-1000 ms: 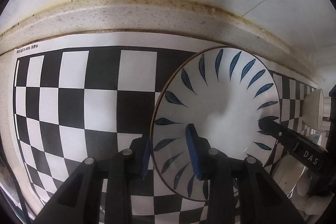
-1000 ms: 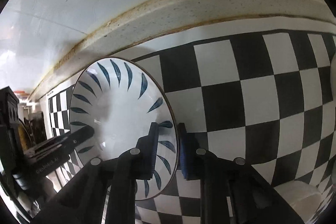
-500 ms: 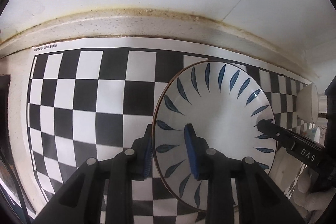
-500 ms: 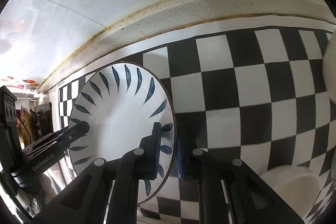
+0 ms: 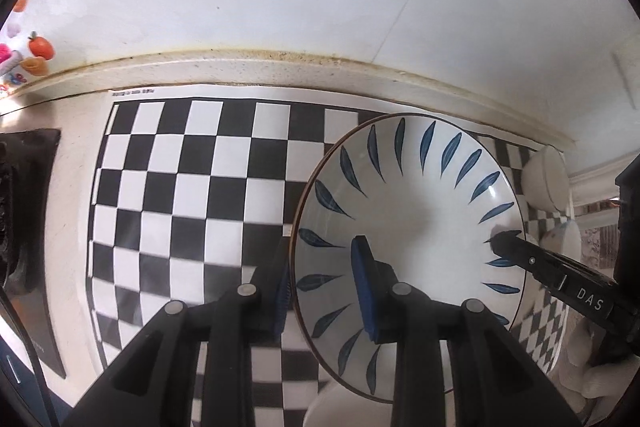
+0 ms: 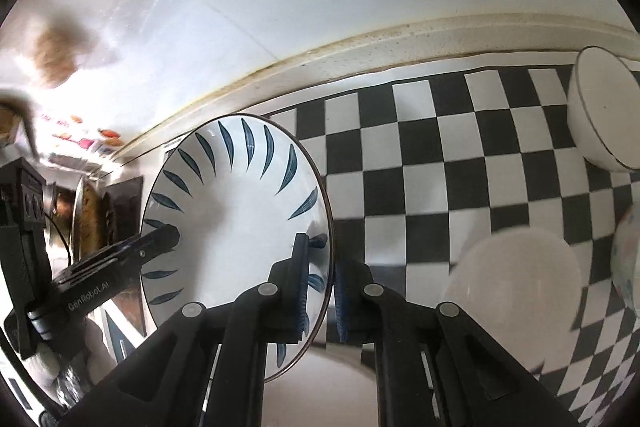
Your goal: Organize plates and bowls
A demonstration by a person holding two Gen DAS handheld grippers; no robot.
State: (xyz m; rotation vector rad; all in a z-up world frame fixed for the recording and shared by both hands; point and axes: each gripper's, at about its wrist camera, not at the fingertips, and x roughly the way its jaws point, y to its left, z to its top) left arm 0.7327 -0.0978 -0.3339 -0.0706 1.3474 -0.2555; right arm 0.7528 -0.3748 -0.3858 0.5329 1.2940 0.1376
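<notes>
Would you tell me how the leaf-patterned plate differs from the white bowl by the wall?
The plate is wide and shallow with blue leaves; the bowl is small, deep and plain. The plate is held at opposite rims by both grippers; the bowl rests on the checkered mat. Both are white with dark rims.
</notes>
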